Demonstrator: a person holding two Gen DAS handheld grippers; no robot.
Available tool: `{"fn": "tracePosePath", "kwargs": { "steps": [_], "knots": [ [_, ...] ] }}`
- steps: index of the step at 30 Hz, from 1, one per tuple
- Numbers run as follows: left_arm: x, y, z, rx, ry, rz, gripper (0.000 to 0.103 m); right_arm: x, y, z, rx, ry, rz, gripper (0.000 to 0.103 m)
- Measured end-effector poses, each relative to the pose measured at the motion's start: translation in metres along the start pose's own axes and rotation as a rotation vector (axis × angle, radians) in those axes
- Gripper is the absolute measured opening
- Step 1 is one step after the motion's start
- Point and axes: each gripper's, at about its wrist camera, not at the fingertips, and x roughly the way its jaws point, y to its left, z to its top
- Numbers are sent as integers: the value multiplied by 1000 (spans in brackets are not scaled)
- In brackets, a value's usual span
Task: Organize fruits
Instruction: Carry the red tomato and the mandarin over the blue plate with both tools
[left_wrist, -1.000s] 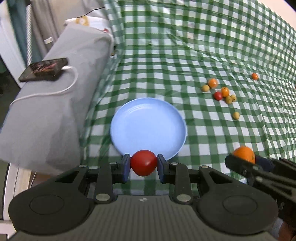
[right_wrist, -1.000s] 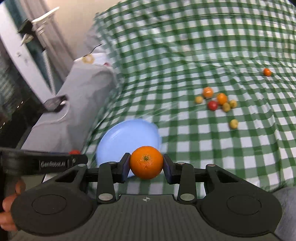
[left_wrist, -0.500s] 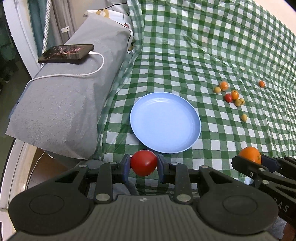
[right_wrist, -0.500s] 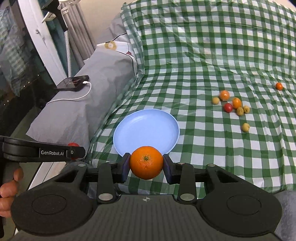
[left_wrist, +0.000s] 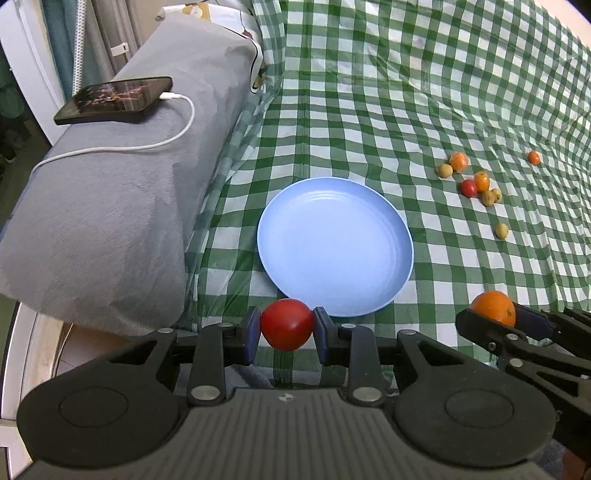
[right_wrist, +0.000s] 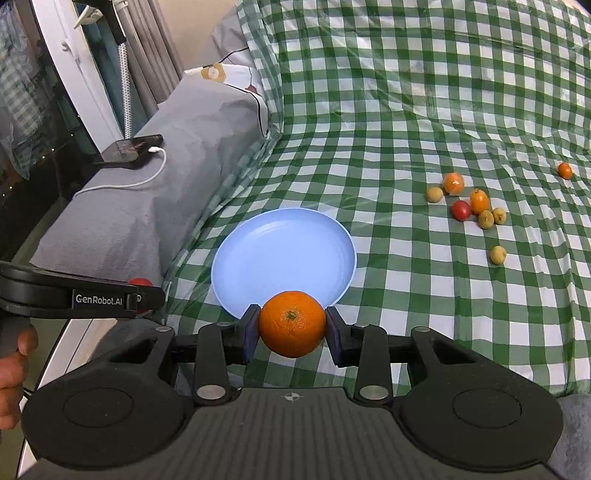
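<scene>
My left gripper (left_wrist: 286, 330) is shut on a red tomato (left_wrist: 286, 324), held just short of the near rim of an empty blue plate (left_wrist: 334, 245) on the green checked cloth. My right gripper (right_wrist: 291, 330) is shut on an orange (right_wrist: 291, 323), also at the plate's (right_wrist: 284, 254) near rim. The orange also shows at the right in the left wrist view (left_wrist: 493, 307). Several small fruits lie loose far right of the plate: a red one (left_wrist: 468, 187), orange ones (left_wrist: 481, 181) and yellowish ones (left_wrist: 501, 230).
A grey pillow (left_wrist: 110, 192) lies left of the plate with a phone (left_wrist: 114, 99) and its white charging cable (left_wrist: 147, 146) on it. A lone small orange fruit (right_wrist: 564, 170) sits far right. The bed's near edge drops off below the plate.
Both grippers have pulled back and risen from the plate while keeping their fruit; the plate now appears farther ahead and more of the pillow and phone is in view.
</scene>
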Motion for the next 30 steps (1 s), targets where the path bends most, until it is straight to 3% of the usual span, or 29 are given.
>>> {"fn": "tracePosePath", "kwargs": {
  "steps": [18,30],
  "knots": [
    [97,-11,58,43,100,42,34,108,-8,37,-14,113,-31,39],
    [138,-18,81,65,140,59,34,146,-16,50,-3,152,-36,39]
  ]
}}
